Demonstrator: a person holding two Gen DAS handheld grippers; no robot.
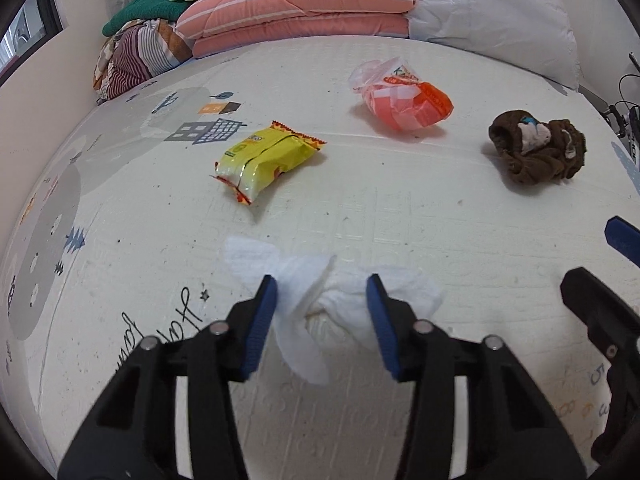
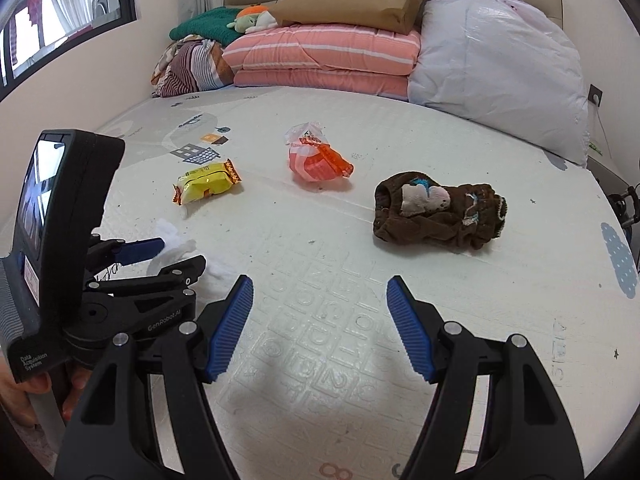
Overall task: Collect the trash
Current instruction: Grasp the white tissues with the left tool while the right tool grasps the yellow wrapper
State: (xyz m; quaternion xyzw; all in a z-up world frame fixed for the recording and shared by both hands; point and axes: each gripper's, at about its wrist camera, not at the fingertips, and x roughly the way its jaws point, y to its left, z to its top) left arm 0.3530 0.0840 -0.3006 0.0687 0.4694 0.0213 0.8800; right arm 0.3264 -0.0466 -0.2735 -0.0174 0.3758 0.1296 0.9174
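Observation:
A crumpled white tissue (image 1: 320,300) lies on the white play mat (image 1: 400,208). My left gripper (image 1: 322,286) is open, its blue fingers on either side of the tissue, low over the mat. A yellow snack wrapper (image 1: 264,160) and an orange-and-white plastic wrapper (image 1: 404,100) lie farther off. In the right wrist view my right gripper (image 2: 320,292) is open and empty above bare mat; the left gripper (image 2: 160,264) is at its left over the tissue (image 2: 176,248). The yellow wrapper (image 2: 206,182) and orange wrapper (image 2: 318,160) lie beyond.
A brown bundled cloth (image 2: 438,212) lies right of the wrappers. Folded pink bedding (image 2: 324,56), a pale pillow (image 2: 496,64), a brown paper bag (image 2: 352,4) and patterned blankets (image 2: 188,68) are stacked at the far edge. A wall with a window (image 2: 68,20) runs along the left.

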